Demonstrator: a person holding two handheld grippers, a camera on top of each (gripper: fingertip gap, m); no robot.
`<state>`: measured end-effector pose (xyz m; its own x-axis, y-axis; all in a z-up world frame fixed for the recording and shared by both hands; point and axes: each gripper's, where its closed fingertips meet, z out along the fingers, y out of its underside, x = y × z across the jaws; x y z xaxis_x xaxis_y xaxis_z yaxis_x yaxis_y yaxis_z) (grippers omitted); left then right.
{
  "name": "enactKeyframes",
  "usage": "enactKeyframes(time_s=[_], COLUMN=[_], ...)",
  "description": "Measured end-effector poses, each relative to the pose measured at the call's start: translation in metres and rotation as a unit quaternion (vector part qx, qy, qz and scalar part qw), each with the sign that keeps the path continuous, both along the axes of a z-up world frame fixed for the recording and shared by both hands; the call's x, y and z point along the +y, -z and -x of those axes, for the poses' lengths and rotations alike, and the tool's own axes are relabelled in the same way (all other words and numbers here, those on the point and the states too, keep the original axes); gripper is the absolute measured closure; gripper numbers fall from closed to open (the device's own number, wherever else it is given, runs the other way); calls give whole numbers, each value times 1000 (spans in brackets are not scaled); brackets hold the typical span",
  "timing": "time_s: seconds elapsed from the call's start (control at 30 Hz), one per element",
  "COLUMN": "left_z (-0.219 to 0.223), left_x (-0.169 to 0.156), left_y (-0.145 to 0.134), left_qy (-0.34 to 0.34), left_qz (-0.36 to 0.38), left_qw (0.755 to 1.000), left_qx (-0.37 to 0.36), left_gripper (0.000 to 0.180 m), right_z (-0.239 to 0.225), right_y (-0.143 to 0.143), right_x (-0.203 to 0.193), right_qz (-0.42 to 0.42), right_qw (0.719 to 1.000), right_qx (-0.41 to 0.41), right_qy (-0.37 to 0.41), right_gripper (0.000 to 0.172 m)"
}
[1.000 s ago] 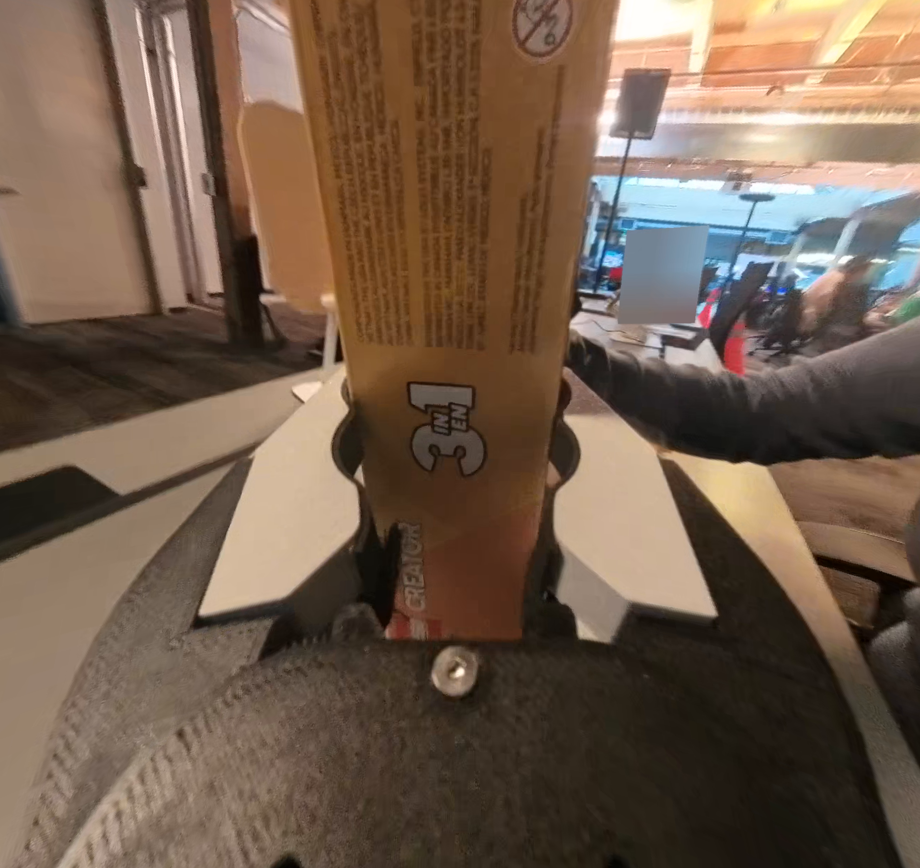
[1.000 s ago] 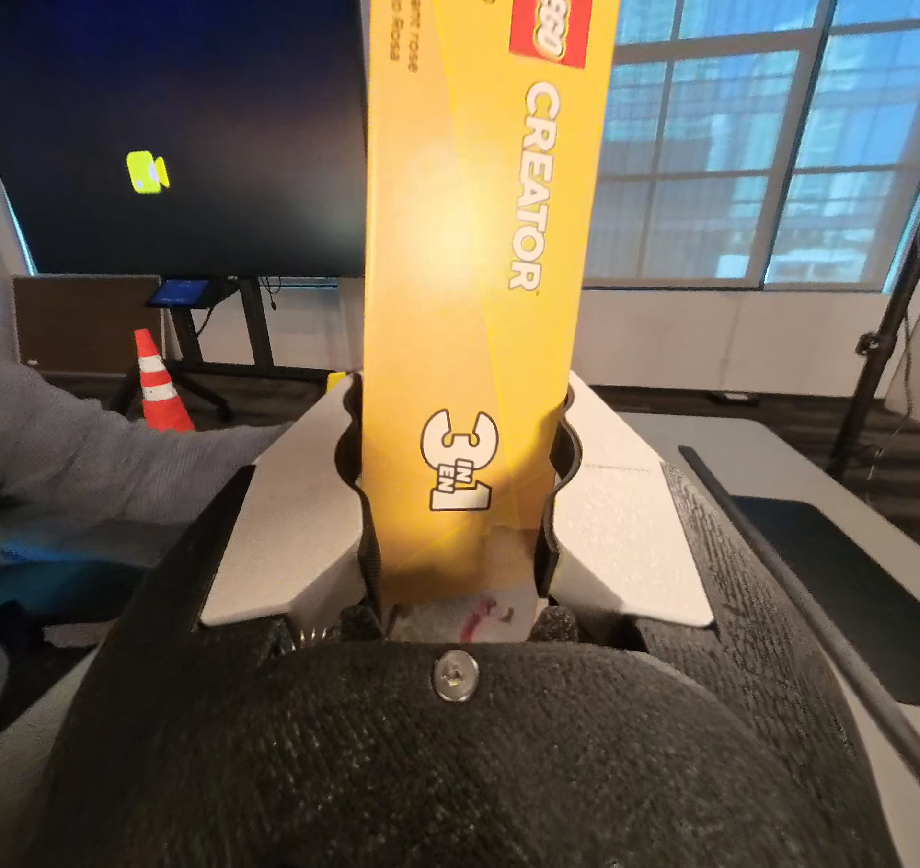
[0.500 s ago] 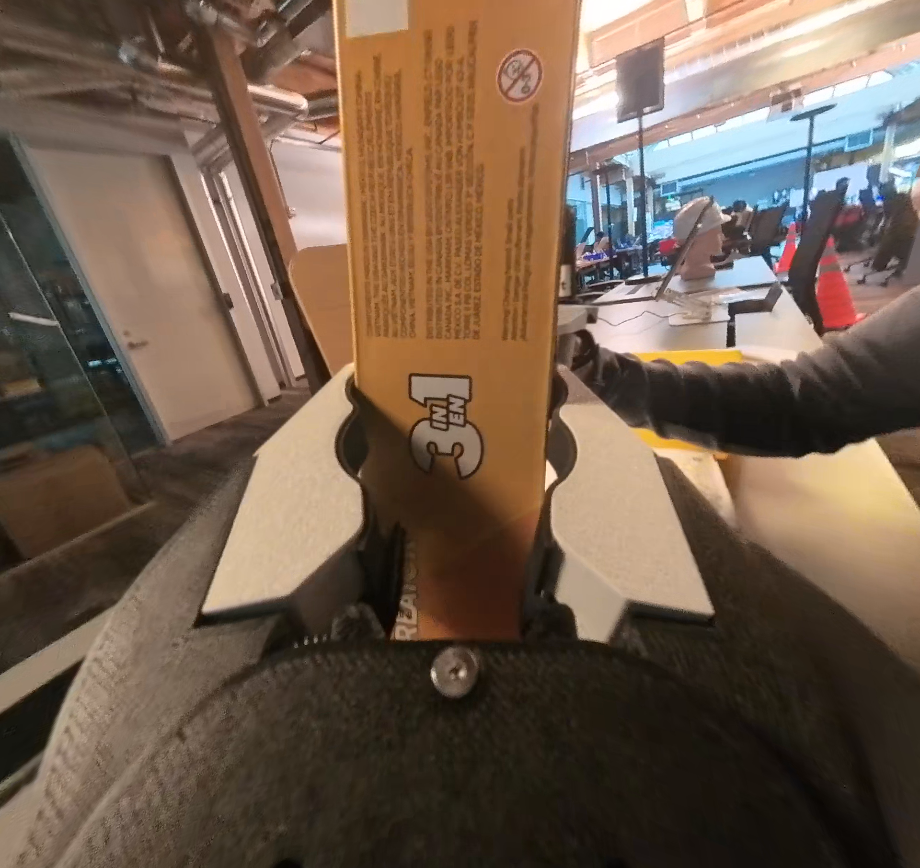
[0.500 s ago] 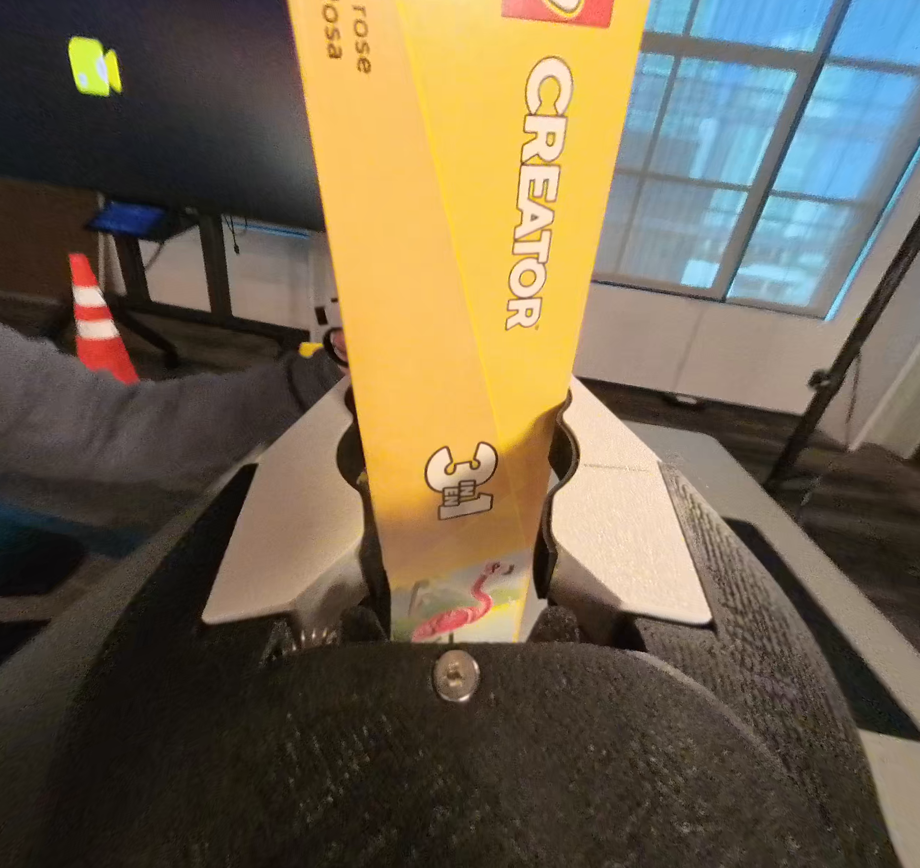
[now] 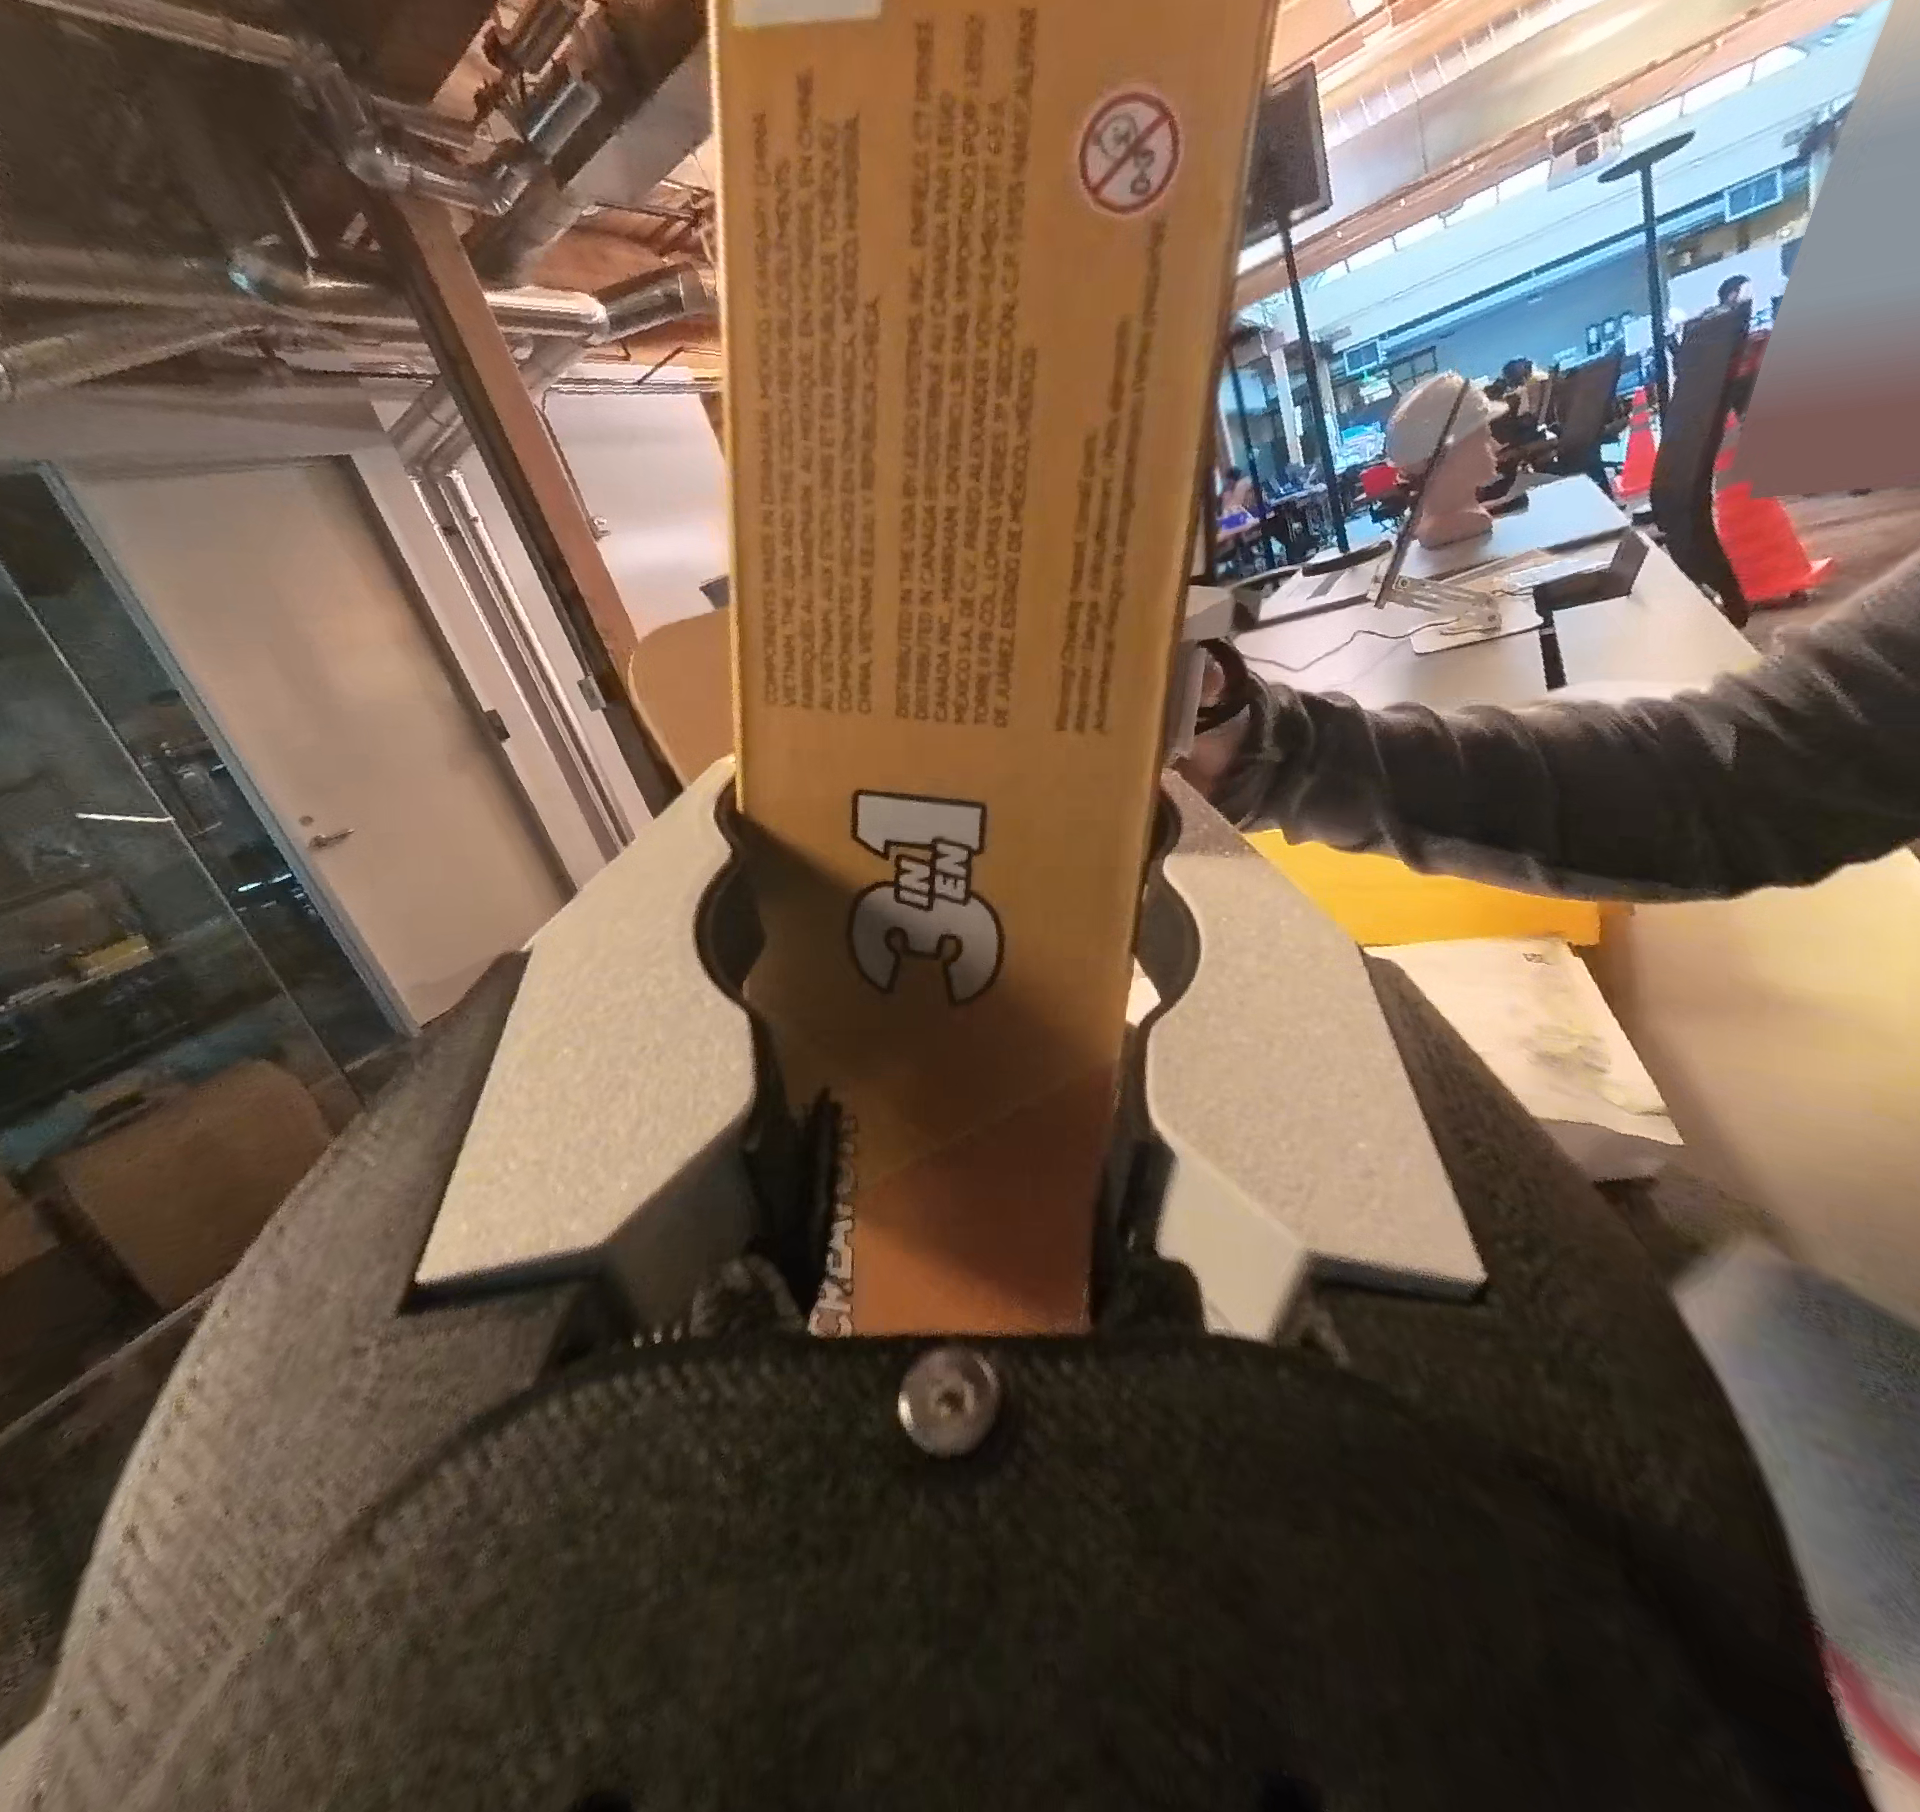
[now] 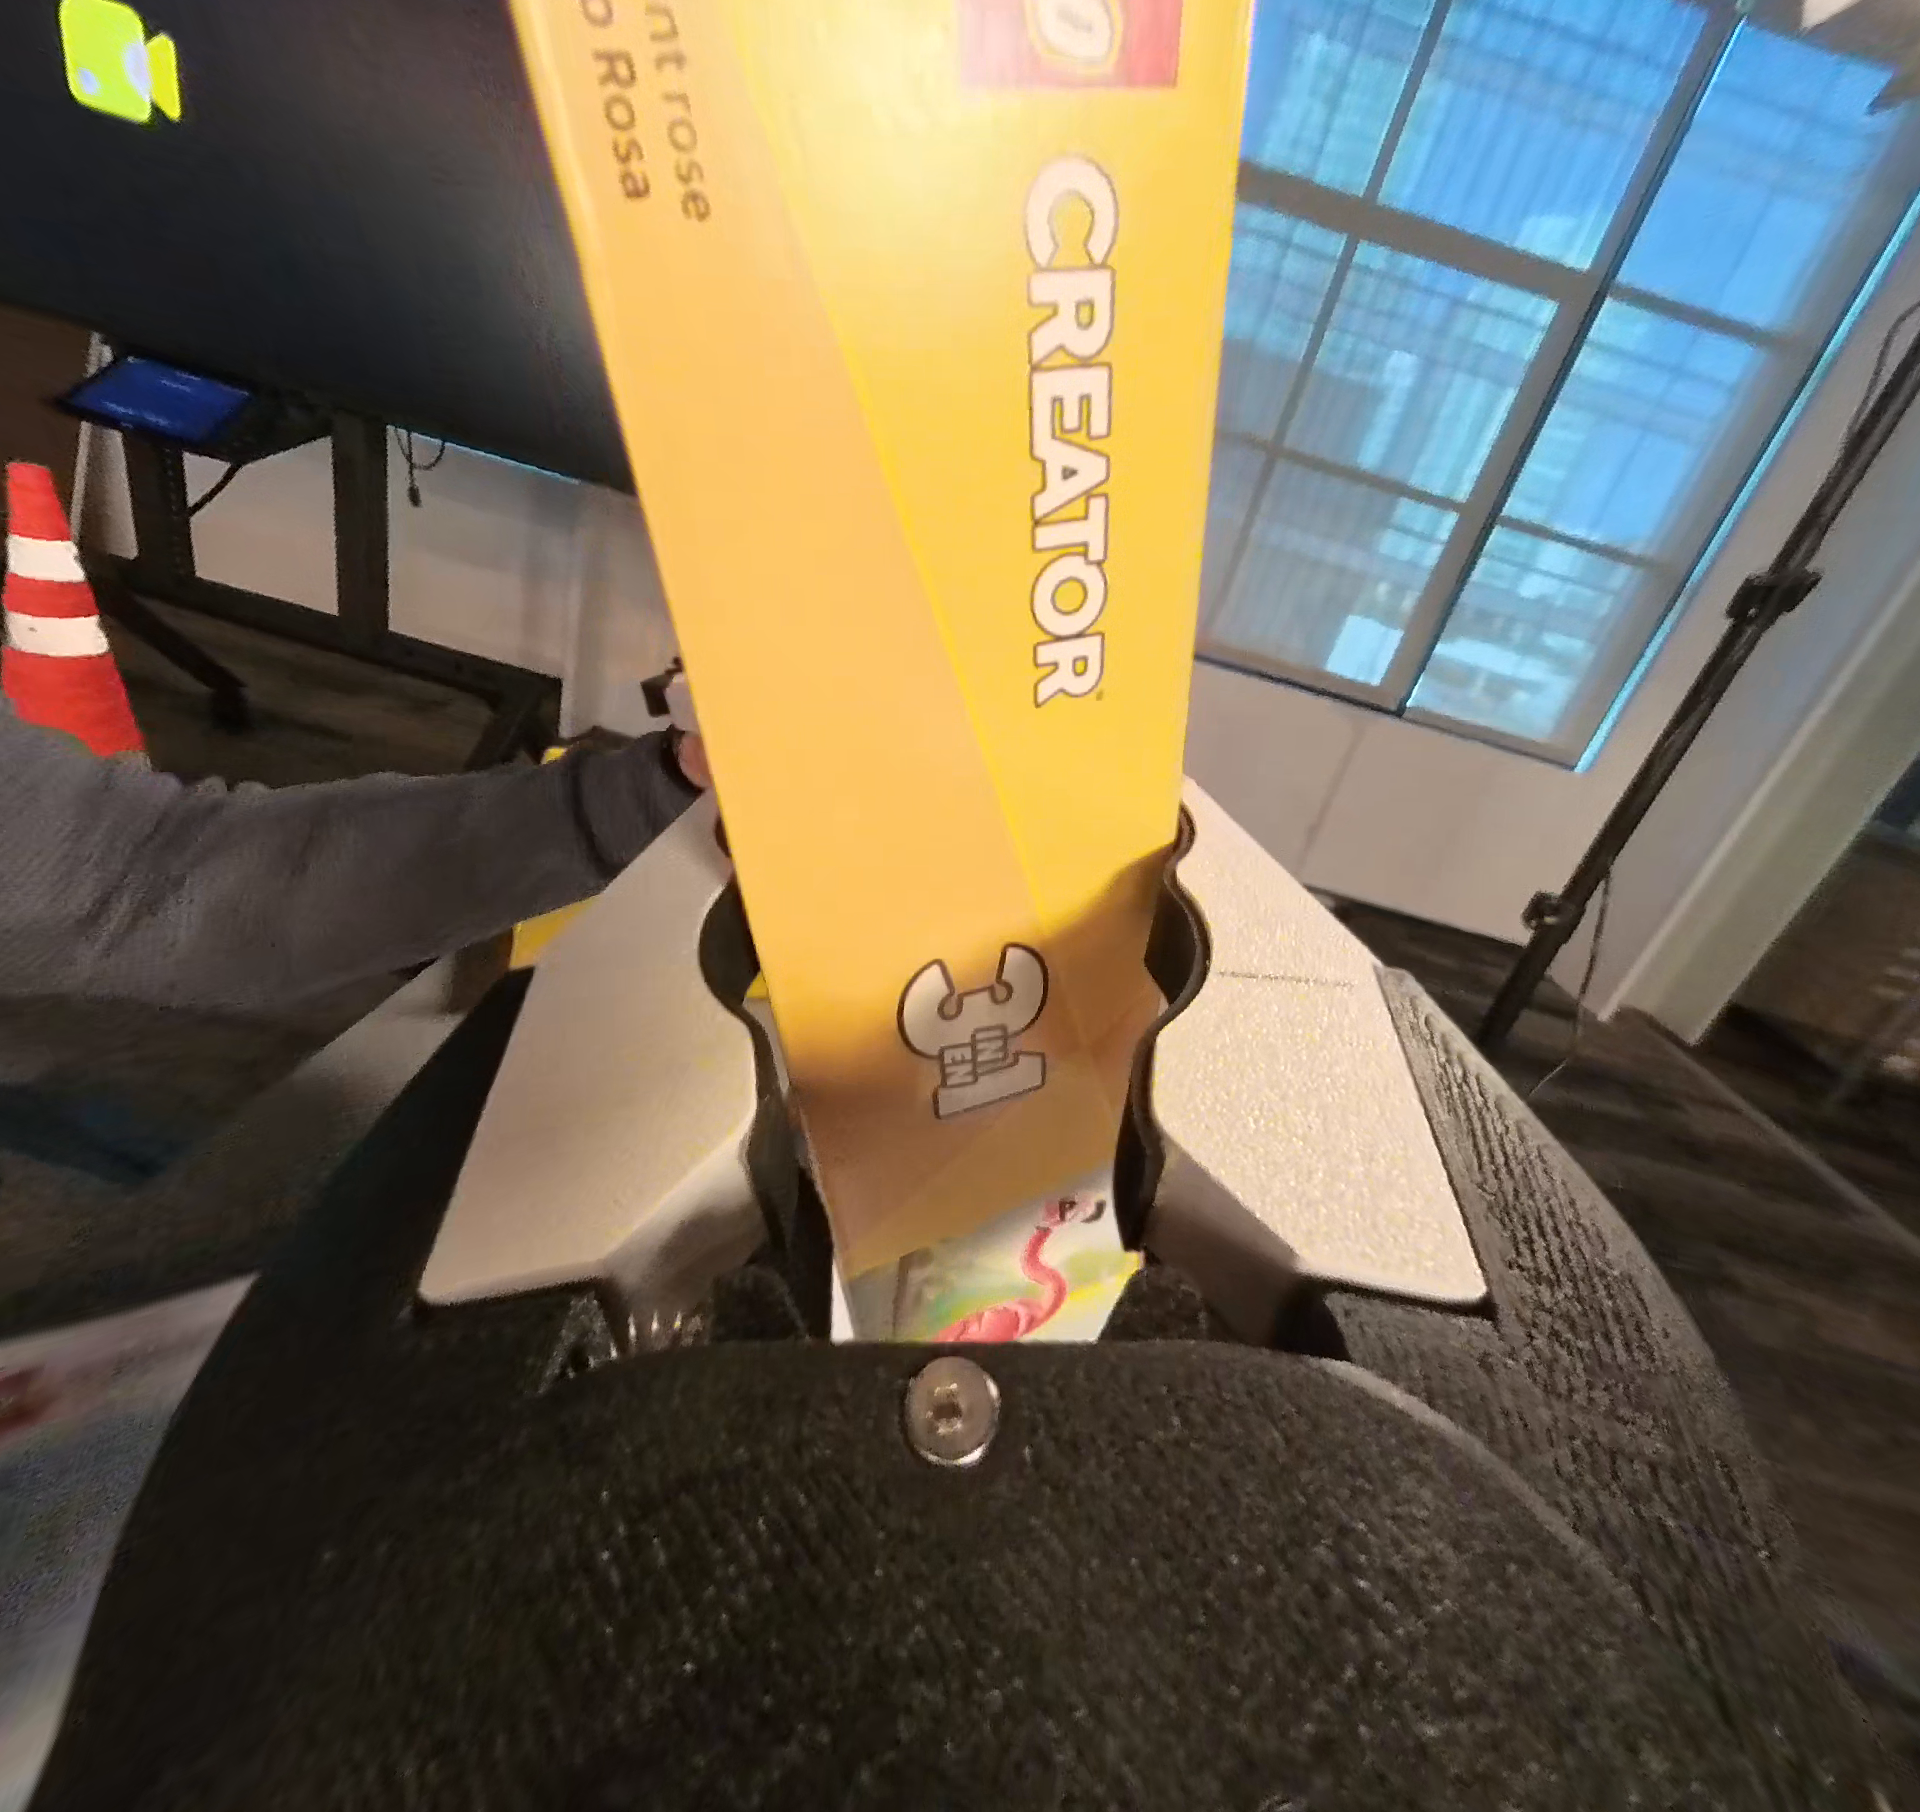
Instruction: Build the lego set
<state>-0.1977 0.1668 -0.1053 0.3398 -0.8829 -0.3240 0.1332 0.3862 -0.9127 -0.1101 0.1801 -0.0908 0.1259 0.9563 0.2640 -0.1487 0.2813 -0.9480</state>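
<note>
A large dark screen [image 6: 312,204] stands on a black stand; right of it is a big window [image 6: 1507,360] with blue daylight. Below the screen sits an orange cone [image 6: 52,619]. On the other side, a white door [image 5: 312,671] and metal ceiling pipes [image 5: 416,152].

Warm indoor light, blurred, warped edges

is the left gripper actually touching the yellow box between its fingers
Touching. In the left wrist view the yellow box fills the left gripper, both fingers pressed against its edges.
</note>
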Motion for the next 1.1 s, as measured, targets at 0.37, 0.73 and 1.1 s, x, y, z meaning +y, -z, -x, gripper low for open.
enactKeyframes(time_s=[0.37,0.73,1.1], left_z=[29,28,-47], left_x=[-2,-21,-59], left_y=[-25,1,-4], left_qy=[-45,80,144], left_qz=[32,155,197], left_qw=[984,948,955], left_qx=[-171,-265,-166], left_gripper=[108,108,108], right_z=[-32,-26,-42], right_y=[-1,14,22], right_x=[27,-26,-82], right_qz=[102,177,197], right_qw=[986,984,977], right_qx=[113,26,-70], right_qy=[66,-13,-24], right_gripper=[76,50,89])
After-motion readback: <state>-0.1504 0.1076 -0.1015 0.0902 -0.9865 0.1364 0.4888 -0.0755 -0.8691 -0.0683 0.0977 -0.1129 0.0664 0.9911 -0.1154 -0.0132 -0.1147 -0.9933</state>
